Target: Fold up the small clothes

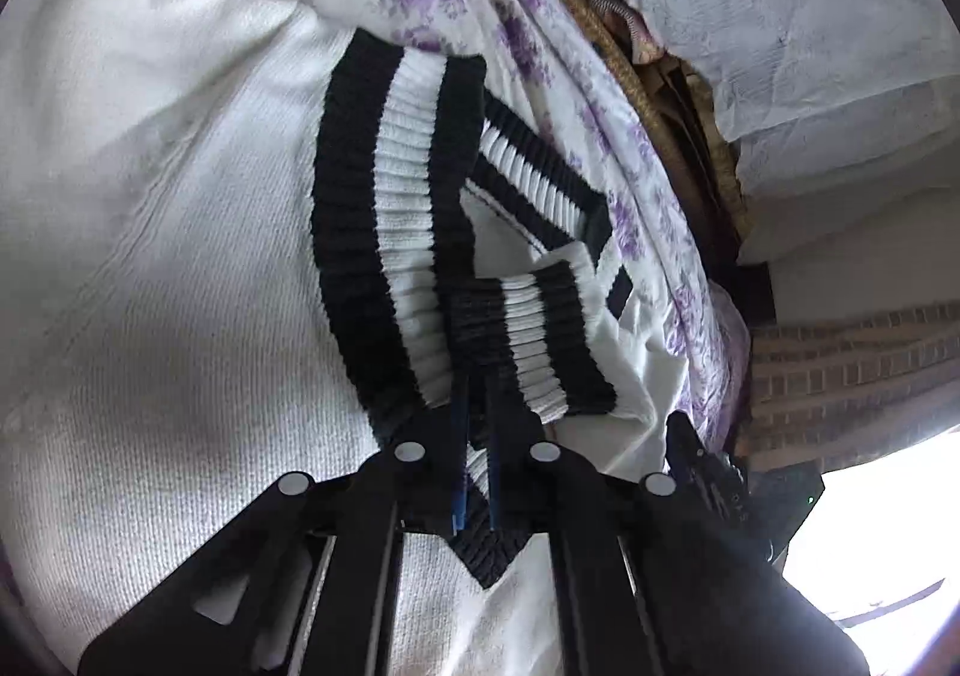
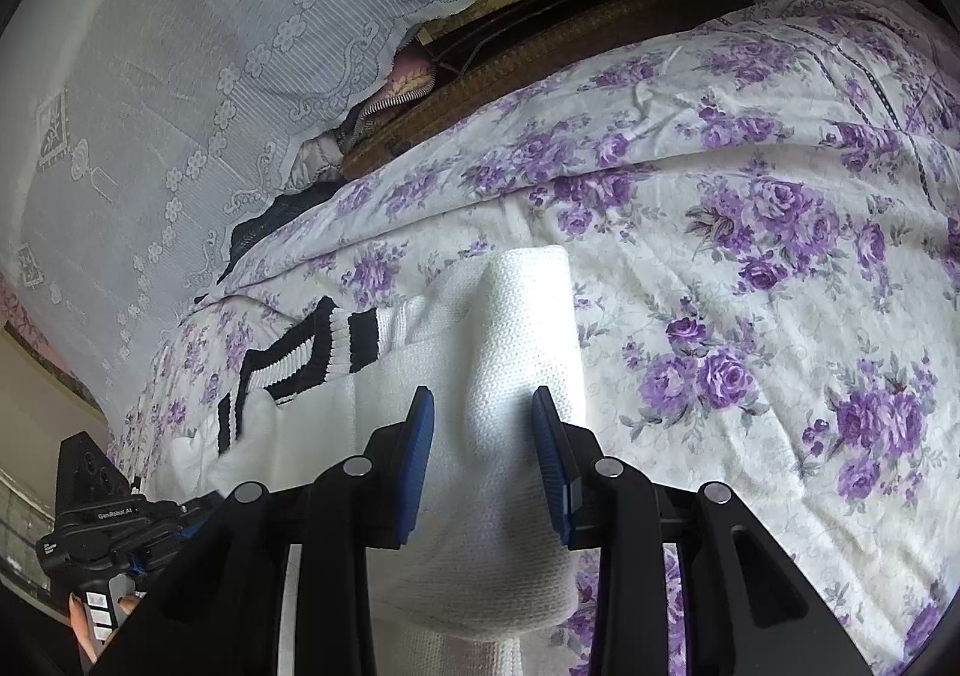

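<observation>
A white knit sweater (image 1: 180, 256) with black-and-white striped ribbed trim (image 1: 384, 208) lies on a bed. In the left wrist view my left gripper (image 1: 477, 394) is shut on a striped ribbed cuff (image 1: 540, 340), its blue fingers (image 1: 461, 436) pressed close together on the edge. In the right wrist view my right gripper (image 2: 483, 424) holds a thick raised fold of the white sweater (image 2: 522, 316), which fills the gap between its blue pads (image 2: 420, 436). The striped trim (image 2: 312, 352) lies to the left of that fold.
A white bedspread with purple flowers (image 2: 750, 256) covers the bed under the sweater. White lace cloth (image 2: 150, 105) hangs along the bed's far side over brown woven fabric (image 2: 540, 57). The left gripper's black housing (image 2: 90, 526) and a hand sit at the lower left.
</observation>
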The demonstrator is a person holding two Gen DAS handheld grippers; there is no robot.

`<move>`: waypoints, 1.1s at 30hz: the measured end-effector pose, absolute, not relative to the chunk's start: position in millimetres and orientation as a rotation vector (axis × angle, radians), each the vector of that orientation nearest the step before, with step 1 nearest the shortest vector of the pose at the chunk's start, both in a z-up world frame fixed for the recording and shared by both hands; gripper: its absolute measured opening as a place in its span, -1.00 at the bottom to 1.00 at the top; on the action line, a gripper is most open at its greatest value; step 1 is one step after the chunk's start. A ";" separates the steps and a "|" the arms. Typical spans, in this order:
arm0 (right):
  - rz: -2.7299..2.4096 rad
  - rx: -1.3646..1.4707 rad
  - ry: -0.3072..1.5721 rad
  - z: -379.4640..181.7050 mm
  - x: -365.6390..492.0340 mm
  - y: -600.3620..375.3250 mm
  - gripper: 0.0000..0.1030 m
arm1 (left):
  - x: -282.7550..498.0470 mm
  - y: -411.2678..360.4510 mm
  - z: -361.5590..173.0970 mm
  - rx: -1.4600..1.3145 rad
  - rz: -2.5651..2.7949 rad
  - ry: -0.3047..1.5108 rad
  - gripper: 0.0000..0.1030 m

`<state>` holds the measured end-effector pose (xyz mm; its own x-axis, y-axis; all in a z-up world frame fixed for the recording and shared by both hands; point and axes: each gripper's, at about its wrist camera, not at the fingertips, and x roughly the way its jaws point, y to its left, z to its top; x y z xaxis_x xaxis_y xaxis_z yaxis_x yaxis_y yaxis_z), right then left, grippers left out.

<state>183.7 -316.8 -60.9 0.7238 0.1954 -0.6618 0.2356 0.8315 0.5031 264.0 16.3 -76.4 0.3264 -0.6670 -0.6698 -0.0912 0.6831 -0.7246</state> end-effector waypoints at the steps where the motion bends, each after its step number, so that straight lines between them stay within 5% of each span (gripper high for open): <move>1: -0.020 0.610 0.770 -60.3 183.3 -317.7 -0.32 | 262.4 21.4 -71.8 -0.747 -0.410 1.184 -0.93; 9: 0.030 0.528 0.725 -39.1 179.0 -300.1 -0.32 | 254.3 89.8 -11.8 -0.504 -0.245 1.003 -1.00; 18: -0.062 0.425 0.829 -61.0 210.5 -295.6 -0.56 | 249.2 19.2 -31.4 -0.235 -0.388 1.096 -1.00; 21: -0.036 0.415 0.866 -75.4 218.8 -297.0 -0.57 | 261.5 -15.3 -44.7 -0.130 -0.338 1.123 -0.74; 28: -0.033 0.323 0.803 -35.8 175.1 -276.6 -0.55 | 253.9 1.4 -44.8 -0.172 -0.317 1.066 -0.84; 33: -0.076 0.147 0.890 -72.7 171.1 -242.7 -0.43 | 234.5 23.1 -41.5 -0.144 -0.337 1.070 -0.84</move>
